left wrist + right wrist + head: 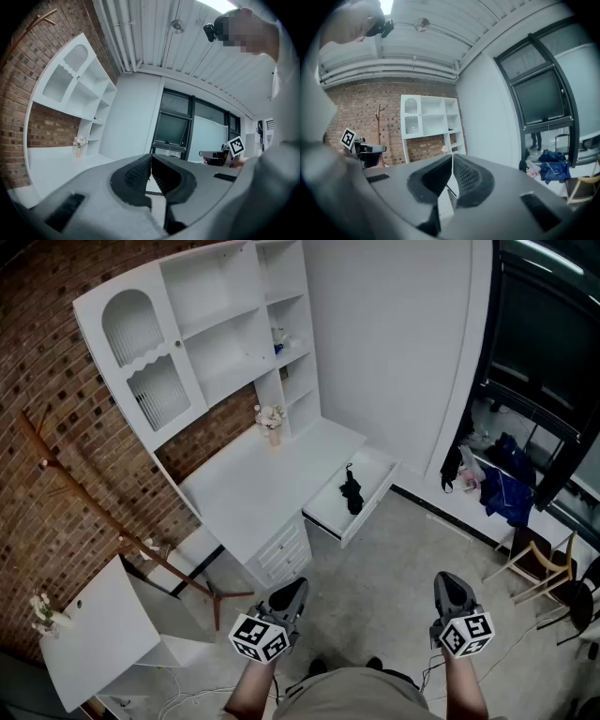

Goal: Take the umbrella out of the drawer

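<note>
Rough red brick wall (47,381) behind a smooth white table (253,488), on a grey floor. The umbrella (352,491) is black, folded, slim, with crumpled fabric. It lies inside the open white box drawer (373,505) beside the table. The left gripper (289,594) and right gripper (453,590) are held well apart from it, fingers closed and empty.

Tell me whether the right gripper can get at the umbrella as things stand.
Likely not from here: the right gripper hangs well short of the open drawer holding the umbrella. Only floor lies between; nothing seems to block it.
</note>
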Action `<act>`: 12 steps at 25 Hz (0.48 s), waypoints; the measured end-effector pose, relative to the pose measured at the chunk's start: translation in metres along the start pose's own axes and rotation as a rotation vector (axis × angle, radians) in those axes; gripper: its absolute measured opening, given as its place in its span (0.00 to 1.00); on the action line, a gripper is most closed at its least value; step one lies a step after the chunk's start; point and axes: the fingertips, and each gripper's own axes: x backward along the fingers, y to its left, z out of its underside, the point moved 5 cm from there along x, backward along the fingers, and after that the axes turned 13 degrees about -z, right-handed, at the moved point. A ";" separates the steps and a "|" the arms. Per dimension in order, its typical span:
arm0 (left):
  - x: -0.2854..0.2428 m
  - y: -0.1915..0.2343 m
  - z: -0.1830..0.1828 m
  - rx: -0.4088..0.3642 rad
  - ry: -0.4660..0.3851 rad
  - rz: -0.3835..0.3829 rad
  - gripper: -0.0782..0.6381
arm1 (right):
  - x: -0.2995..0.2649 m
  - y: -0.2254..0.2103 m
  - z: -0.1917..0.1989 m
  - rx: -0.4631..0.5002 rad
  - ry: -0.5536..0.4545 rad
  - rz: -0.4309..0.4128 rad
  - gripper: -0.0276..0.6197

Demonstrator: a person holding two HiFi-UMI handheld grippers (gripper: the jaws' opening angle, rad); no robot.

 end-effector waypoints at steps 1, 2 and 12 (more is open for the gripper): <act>0.000 0.000 0.000 -0.001 0.000 -0.001 0.14 | 0.000 0.000 -0.001 0.001 0.000 0.000 0.09; 0.000 0.000 0.000 -0.001 0.001 -0.001 0.14 | -0.001 0.000 -0.002 0.003 0.000 -0.001 0.09; 0.002 0.001 0.000 0.000 -0.005 -0.002 0.14 | 0.002 -0.001 -0.002 0.002 -0.010 0.013 0.09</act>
